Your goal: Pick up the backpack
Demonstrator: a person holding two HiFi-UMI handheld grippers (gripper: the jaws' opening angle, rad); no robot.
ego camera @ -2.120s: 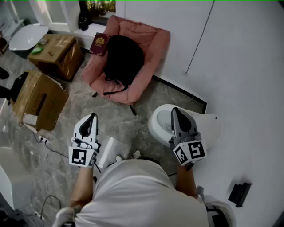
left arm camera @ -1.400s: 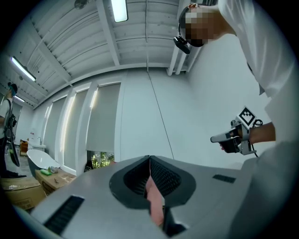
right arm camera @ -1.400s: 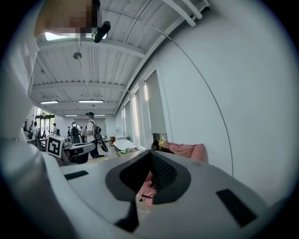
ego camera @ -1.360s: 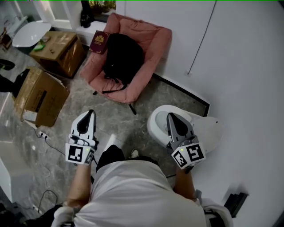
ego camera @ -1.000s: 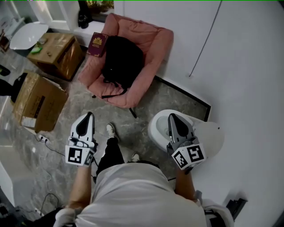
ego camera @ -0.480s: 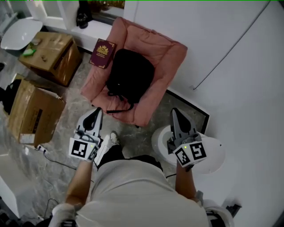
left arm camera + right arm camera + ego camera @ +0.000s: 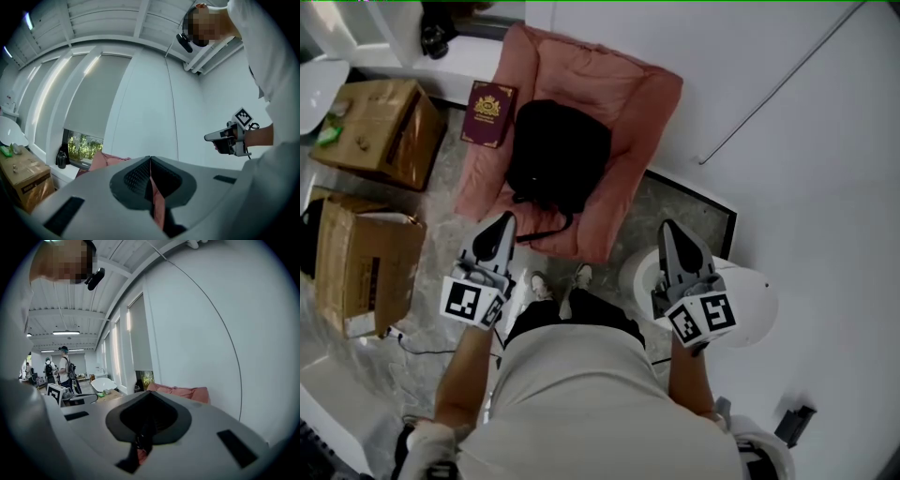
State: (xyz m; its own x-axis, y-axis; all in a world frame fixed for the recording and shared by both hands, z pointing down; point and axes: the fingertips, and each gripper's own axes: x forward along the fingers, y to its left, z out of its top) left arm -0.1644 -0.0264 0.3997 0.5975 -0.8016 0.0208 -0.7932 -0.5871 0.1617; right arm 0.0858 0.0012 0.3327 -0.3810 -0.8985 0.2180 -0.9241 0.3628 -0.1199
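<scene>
**A:** Head view: the person is closing in on the pink armchair. The black backpack on its seat is sitting nearer the grippers than a second ago.

**B:** Jaws?

**A:** The left gripper and the right gripper are both keeping their jaws pressed together, with nothing held. The left tip is hovering at the chair's front edge, by the loose strap. The right one is hanging above a white round tub, clear of the chair.

**B:** So the approach is looking nearly done, and the jaws are needing to spread first.

**A:** Agreed. A maroon book is lying just beside the backpack, and cardboard boxes are standing further left. Nothing is covering the backpack. The chair's raised arms are probably crowding a sideways reach.
</scene>
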